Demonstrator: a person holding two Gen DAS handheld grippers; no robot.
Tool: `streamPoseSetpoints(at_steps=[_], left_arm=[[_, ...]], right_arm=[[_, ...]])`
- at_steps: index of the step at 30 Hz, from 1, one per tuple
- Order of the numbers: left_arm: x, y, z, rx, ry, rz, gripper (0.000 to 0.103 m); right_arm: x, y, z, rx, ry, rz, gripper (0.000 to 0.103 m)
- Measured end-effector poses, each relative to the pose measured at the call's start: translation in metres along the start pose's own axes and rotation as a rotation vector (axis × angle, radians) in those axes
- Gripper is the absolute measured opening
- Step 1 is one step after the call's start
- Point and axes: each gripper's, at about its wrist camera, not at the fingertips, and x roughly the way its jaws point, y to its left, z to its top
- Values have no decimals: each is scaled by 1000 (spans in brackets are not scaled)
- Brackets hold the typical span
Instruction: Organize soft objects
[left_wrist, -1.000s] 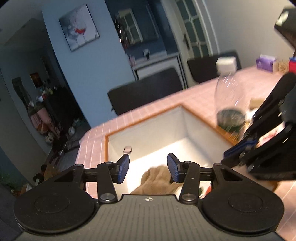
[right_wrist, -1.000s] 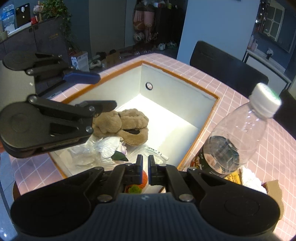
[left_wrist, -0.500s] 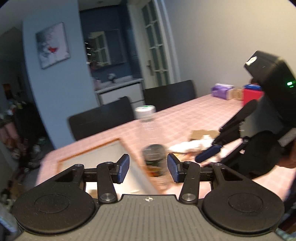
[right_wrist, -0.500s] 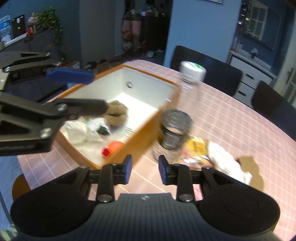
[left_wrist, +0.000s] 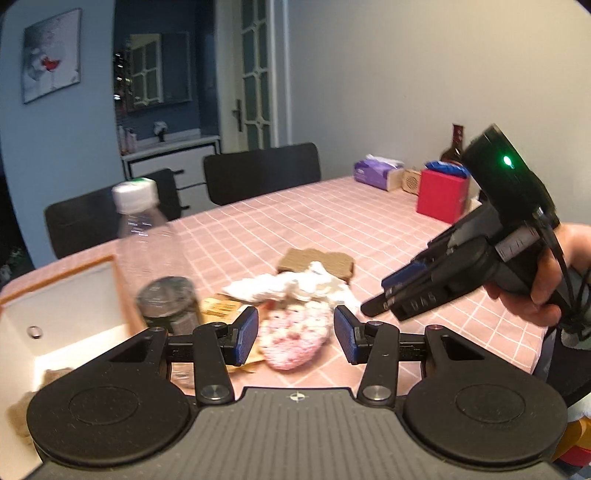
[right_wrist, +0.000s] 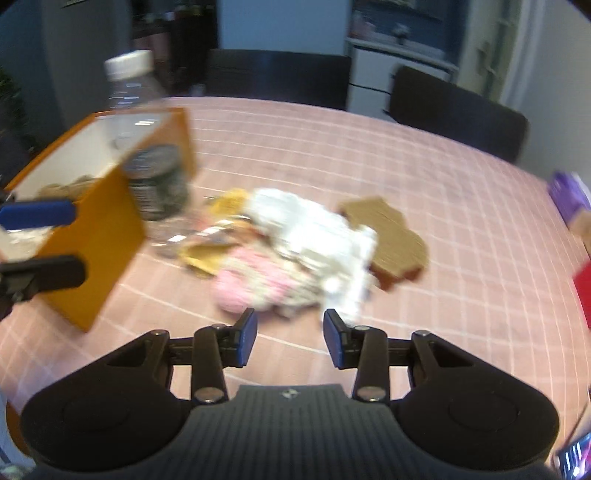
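Pink knitted sock (left_wrist: 295, 338) now fills my views instead of the box (right_wrist: 92, 236); both grippers (left_wrist: 295, 334) (right_wrist: 290, 338) gape empty, the right's jaws just widened.

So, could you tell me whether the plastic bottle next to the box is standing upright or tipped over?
Upright. The plastic bottle stands on the pink tablecloth with its white cap on top, beside the orange box.

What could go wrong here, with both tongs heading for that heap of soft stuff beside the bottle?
1. The plastic bottle stands upright right beside the heap; a sideways swing could topple it.
2. The pink knitted piece lies tangled with the white cloth and wrappers, so a grab might drag several along.
3. The left tongs and right tongs, both open, aim at one spot and could collide.
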Motion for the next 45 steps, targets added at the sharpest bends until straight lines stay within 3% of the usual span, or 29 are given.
streamPoseSetpoints(at_steps=[7, 10, 17, 23, 30, 33, 35, 38, 45], left_arm=[[51, -21, -7, 88, 66, 31, 63], [70, -31, -10, 156, 77, 34, 75], [103, -38, -3, 289, 67, 146, 75], [129, -43, -4, 453, 121, 183, 76], [152, -47, -2, 562, 158, 214, 78], [157, -47, 0, 558, 168, 200, 69], [158, -48, 1, 545, 169, 193, 44], [158, -50, 1, 532, 165, 200, 24], [121, -50, 17, 458, 38, 233, 18]], right_arm=[[17, -46, -11, 137, 19, -43, 41], [23, -49, -11, 156, -1, -43, 44], [39, -42, -11, 126, -13, -34, 46], [55, -40, -14, 114, 23, -43, 46], [53, -38, -11, 109, -26, -28, 45], [56, -36, -13, 103, -16, -29, 45], [58, -36, -14, 103, -4, -34, 45], [59, -38, -15, 114, 11, -38, 45], [50, -43, -12, 141, -5, -45, 45]])
